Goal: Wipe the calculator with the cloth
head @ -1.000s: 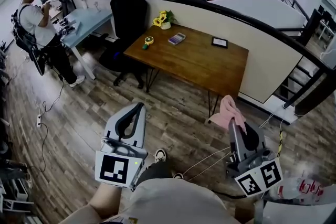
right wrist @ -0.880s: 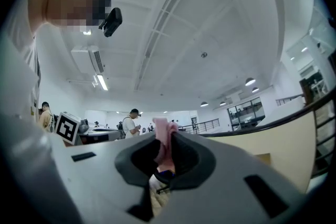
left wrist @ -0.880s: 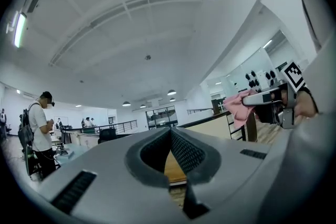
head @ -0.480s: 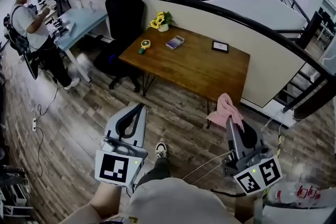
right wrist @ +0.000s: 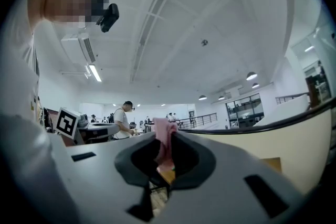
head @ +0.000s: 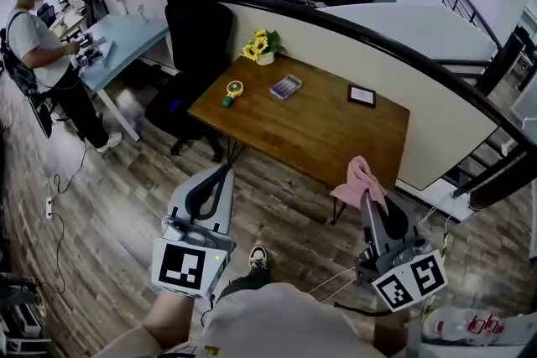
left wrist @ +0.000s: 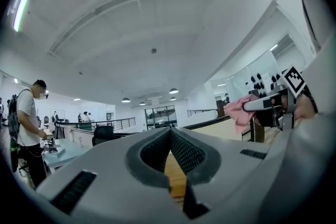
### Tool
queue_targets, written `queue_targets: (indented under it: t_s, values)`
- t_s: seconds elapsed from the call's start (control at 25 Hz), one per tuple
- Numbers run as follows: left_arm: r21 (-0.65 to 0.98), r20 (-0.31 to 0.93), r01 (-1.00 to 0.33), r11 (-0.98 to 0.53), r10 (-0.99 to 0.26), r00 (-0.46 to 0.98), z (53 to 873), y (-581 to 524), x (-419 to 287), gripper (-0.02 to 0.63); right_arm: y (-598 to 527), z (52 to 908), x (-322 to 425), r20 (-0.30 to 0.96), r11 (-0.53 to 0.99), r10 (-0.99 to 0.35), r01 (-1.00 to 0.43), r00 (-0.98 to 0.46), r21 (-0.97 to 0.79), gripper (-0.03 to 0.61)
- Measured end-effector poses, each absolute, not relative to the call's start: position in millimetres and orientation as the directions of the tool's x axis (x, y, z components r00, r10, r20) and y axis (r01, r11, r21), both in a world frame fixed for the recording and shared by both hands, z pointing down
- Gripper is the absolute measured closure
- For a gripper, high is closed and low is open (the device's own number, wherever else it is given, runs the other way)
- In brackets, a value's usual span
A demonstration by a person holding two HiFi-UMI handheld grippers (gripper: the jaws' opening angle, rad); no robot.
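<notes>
Nearer now, the tabletop (head: 323, 126) bears the calculator (head: 285, 85); right gripper (head: 367, 197) clamps the pink cloth (head: 356, 179), left gripper (head: 223, 171) closed, empty.

On the worktop (head: 327, 138) the calculator (head: 285, 85) lies near the far edge, with flowers (head: 262, 44) behind it at the far left corner. The cloth (head: 358, 179), pinched in the right tool (head: 367, 199), hangs before the near edge.

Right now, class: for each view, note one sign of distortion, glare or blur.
Head view: wide-angle bending, the floorboards curve around the brown wooden table. Left gripper view: black circular vignette, white ceiling strip light glaring upper left. Right gripper view: the pink cloth looks soft, near the lens.
</notes>
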State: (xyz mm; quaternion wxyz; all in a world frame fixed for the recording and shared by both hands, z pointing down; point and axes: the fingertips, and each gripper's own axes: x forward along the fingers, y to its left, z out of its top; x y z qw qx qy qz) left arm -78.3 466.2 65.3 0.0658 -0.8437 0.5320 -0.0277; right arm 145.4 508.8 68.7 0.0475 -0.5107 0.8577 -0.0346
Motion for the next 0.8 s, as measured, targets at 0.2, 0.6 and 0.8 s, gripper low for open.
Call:
queue_targets:
  t_s: [0.2, 0.6, 0.8]
  values:
    - [-0.115, 0.002, -0.874, -0.473, -0.880, 0.476, 75.8, 398.4, -92.5, 0.611, 441.9, 72.9, 128.5, -0.023, 0.454, -0.891, -0.884, -0.454, -0.117, 0.545]
    - [-0.110, 0.016, -0.854, -0.509, -0.860, 0.510, 94.4, 301.9, -115.6, 0.611, 351.9, 105.1, 97.7, 0.052, 0.436, -0.894, -0.892, -0.444, -0.122, 0.543]
    - [-0.087, 0.039, -0.860, -0.503, -0.864, 0.502, 103.8, 269.7, -126.8, 0.611, 316.8, 114.6, 89.8, 0.081, 0.434, -0.892, -0.893, -0.445, -0.121, 0.543]
